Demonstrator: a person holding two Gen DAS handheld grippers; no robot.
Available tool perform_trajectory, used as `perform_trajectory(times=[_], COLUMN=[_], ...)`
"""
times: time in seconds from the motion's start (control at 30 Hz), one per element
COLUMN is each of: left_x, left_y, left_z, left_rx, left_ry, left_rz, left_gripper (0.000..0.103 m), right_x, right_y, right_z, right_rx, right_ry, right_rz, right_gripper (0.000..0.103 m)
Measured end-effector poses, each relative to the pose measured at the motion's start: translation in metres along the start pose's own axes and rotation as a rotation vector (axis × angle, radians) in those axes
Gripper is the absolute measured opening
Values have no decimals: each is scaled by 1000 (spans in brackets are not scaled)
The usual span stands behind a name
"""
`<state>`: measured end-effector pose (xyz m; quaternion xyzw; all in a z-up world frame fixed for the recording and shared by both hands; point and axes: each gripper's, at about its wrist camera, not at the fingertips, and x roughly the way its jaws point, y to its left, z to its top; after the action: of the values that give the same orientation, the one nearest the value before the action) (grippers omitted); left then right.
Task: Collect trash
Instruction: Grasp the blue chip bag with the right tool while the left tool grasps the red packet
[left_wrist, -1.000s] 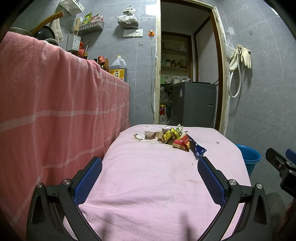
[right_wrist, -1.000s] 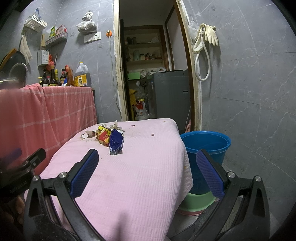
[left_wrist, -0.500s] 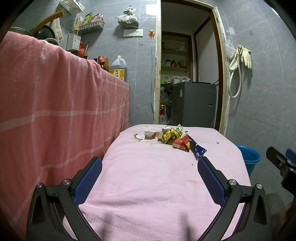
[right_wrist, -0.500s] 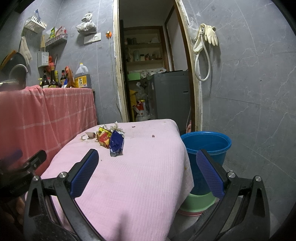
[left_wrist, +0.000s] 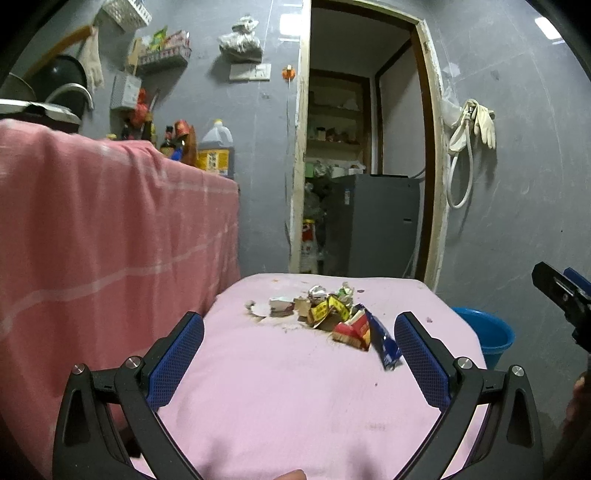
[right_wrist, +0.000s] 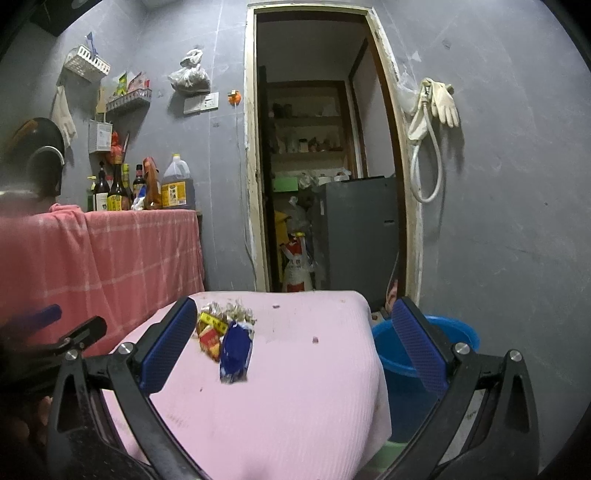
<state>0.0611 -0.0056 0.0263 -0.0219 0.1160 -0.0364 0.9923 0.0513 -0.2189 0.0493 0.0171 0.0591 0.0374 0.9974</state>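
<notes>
one trash pile, one blue bucket, two tongs

A table under a pink cloth carries a heap of crumpled wrappers toward twelve o'clock, a blue packet nearest, crumbs scattered around.

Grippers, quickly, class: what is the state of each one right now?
Left gripper: open, holding nothing, above the pink cloth.
Right gripper: open, holding nothing, short of the blue wrapper.
</notes>
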Motion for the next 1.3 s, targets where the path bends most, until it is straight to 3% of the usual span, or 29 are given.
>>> perform_trajectory(times=[0.2, 0.37, 0.53, 0.77, 0.97, 1.07, 1.17, 1.3], left_x=[26, 50, 72, 97, 107, 113, 118, 120], left_y=[6, 19, 33, 38, 40, 45, 45, 43], left_z=[10, 10, 6, 0, -3, -5, -6, -8], left_rx=[-1, -20, -51, -18, -19, -38, -45, -55], left_ry=[38, 97, 169, 260, 313, 349, 377, 407], left_rz=[4, 26, 27, 73, 72, 69, 48, 5], left_gripper=[101, 101, 101, 101, 101, 101, 101, 101], right_x=[31, 62, 97, 136, 160, 171, 180, 184], right_y=[0, 2, 9, 26, 47, 51, 48, 40], right_z=[0, -9, -27, -53, -65, -68, -70, -70], right_rx=[-22, -41, -63, -111, -199, -214, -204, -189], right_ry=[32, 110, 231, 399, 516, 560, 593, 610], right_rz=[22, 48, 102, 217, 248, 269, 293, 307], right_gripper=[103, 103, 103, 103, 102, 92, 69, 49])
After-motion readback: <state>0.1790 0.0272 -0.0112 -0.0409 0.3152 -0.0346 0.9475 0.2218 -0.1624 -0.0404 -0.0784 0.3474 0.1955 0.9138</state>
